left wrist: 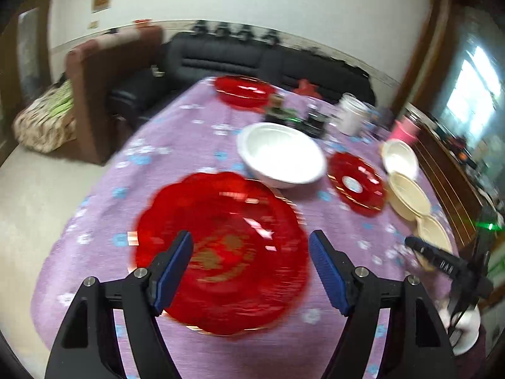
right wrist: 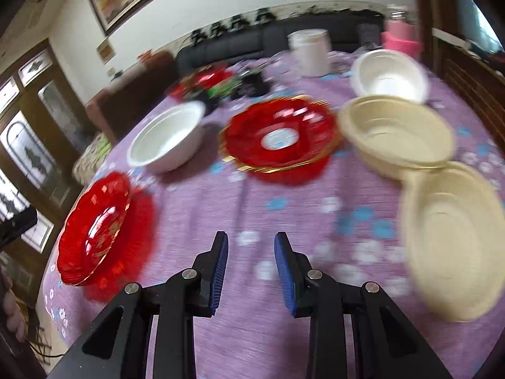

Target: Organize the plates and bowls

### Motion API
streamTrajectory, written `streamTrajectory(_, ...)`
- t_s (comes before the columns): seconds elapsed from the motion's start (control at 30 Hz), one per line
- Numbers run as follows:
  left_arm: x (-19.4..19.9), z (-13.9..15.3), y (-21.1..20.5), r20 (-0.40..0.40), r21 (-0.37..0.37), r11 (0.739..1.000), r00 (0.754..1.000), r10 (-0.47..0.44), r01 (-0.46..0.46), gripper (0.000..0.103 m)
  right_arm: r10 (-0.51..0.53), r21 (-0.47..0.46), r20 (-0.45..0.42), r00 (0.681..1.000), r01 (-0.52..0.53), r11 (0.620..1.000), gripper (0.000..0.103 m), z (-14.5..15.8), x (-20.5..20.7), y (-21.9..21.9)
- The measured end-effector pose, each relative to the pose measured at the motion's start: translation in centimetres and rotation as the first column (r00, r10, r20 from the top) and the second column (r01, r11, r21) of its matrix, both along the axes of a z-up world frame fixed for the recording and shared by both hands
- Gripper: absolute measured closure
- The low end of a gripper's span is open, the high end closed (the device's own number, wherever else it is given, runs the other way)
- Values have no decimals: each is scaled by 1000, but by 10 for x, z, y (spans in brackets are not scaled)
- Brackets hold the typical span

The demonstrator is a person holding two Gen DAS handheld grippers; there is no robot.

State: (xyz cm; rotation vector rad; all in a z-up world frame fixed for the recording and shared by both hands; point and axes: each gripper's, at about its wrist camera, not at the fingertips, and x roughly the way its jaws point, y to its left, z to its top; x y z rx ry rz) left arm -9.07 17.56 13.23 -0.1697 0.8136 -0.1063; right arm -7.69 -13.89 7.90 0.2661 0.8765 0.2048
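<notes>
Left hand-held gripper (left wrist: pixel 251 248): wide open, holding nothing, above the big red plate (left wrist: pixel 221 252).
Right hand-held gripper (right wrist: pixel 251 249): open a little, empty, over the purple surface (right wrist: pixel 240 202).
Small red plate (right wrist: pixel 279 134): between the white bowl (right wrist: pixel 167 140) and two touching cream bowls (right wrist: pixel 396 134).

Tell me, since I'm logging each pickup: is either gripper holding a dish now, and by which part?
Nothing is held. The left gripper stands open above the large red plate; the right gripper is open over bare tablecloth.
</notes>
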Motion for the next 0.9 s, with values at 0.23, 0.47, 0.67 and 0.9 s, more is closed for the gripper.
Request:
streamTrajectory(0.23,19,-12,-83,-48,-6,988,987,-154,154,28,-129,20,26,991,128,992,60,28,0,-79)
streamTrajectory(0.47,36,-25,-150,-96,-18,971,966,-240,239,28,-67,37,12,998,66,997,59,41,39,-92)
streamTrajectory(0.67,77,-43,-185,-159,-132,959,950,-269,250,28,50,4,-59,997,-49,999,59,34,103,-83)
streamTrajectory(0.9,133,-72,-201,-243,-172,972,950,-198,159,41,138,-39,-177,975,-147,988,59,12,177,-74)
